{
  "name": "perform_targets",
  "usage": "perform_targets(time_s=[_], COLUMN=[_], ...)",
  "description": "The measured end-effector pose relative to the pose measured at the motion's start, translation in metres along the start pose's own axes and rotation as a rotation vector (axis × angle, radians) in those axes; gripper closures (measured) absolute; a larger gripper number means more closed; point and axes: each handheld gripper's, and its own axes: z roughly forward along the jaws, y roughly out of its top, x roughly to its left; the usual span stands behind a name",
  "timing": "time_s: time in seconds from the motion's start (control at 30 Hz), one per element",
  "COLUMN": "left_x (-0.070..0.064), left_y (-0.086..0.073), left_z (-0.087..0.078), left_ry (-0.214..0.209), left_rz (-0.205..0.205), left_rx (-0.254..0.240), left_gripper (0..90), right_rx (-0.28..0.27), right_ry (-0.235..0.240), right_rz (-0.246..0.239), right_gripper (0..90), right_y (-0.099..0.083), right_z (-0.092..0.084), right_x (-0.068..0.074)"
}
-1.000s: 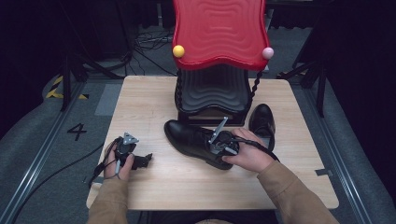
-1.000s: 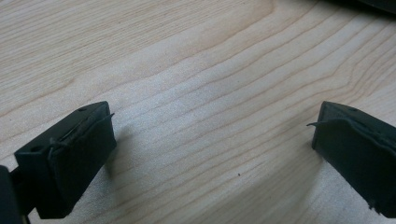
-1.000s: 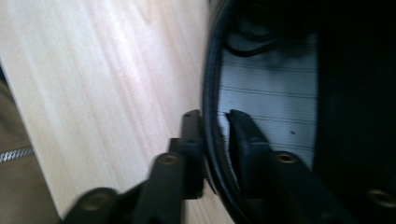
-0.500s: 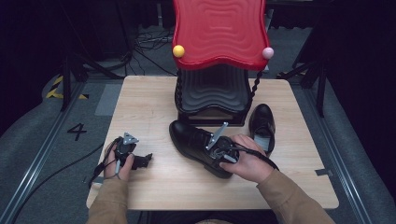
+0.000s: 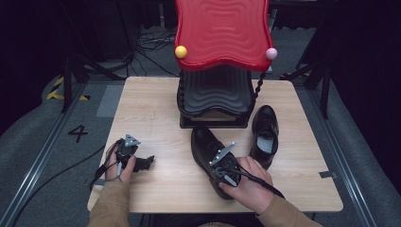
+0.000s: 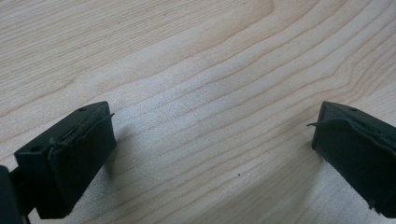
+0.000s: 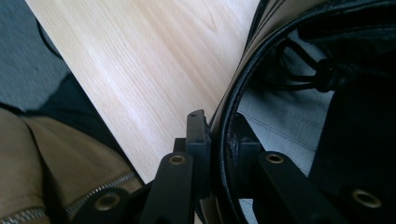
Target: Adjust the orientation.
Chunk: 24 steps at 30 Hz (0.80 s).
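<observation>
Resting near the front-left corner of the light wooden counter (image 5: 156,104), the left gripper (image 5: 147,162) stands with its jaws wide apart over bare wood. Just right of the middle, close to the front edge, the right gripper (image 5: 218,166) is clamped on the heel rim of a glossy black leather lace-up shoe (image 5: 205,146), one jaw inside and one outside, its jaws having just eased wider. A second black leather shoe (image 5: 265,124) lies near the right edge, beside the black wavy stand (image 5: 215,94) under a red wavy board (image 5: 220,30).

Two black shoes (image 5: 213,153) (image 5: 265,130), one red-topped rack (image 5: 220,66)
</observation>
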Motion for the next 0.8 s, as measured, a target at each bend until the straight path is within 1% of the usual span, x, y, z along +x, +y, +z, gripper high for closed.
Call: perform_targets(time_s=[0.03,0.07,0.13,0.17,0.2,0.3,0.4,0.47,0.6,0.73,0.77,0.8], left_x=[0.0,0.0,0.0,0.0,0.0,0.0,0.0,0.0,0.0,0.0,0.0,0.0], left_y=[0.0,0.0,0.0,0.0,0.0,0.0,0.0,0.001,0.001,0.001,0.001,0.001], left_z=[0.0,0.0,0.0,0.0,0.0,0.0,0.0,0.001,0.001,0.001,0.001,0.001], left_ry=[0.0,0.0,0.0,0.0,0.0,0.0,-0.004,0.0,-0.001,-0.001,-0.001,-0.002], left_rz=[0.0,0.0,0.0,0.0,0.0,0.0,0.003,0.003,0.002,0.002,0.002,0.003], left_rx=[0.0,0.0,0.0,0.0,0.0,0.0,0.003,-0.003,-0.003,-0.003,-0.003,-0.002], left_gripper=[0.0,0.0,0.0,0.0,0.0,0.0,0.0,0.0,0.0,0.0,0.0,0.0], right_rx=[0.012,0.019,0.035,0.026,0.016,0.015,-0.008,-0.021,-0.046,-0.106,-0.106,-0.123], right_ry=[0.001,0.011,0.055,0.063,0.064,0.072,0.079,0.079,0.092,0.095,0.095,0.091], right_rz=[-0.008,-0.008,0.007,0.015,0.023,0.015,0.024,0.031,0.038,0.032,0.032,0.035], right_gripper=[81.2,80.5,74.9,71.4,70.8,66.8,64.7,62.8,61.9,61.0,61.0,61.1], right_y=[0.0,0.0,-0.001,-0.001,-0.002,-0.003,-0.005,-0.007,-0.009,-0.012,-0.012,-0.014], right_z=[0.001,0.002,0.005,0.005,0.004,0.001,-0.005,-0.009,-0.016,-0.034,-0.034,-0.04], right_x=[0.0,-0.001,-0.003,-0.003,-0.003,-0.004,-0.007,-0.009,-0.011,-0.017,-0.017,-0.022])
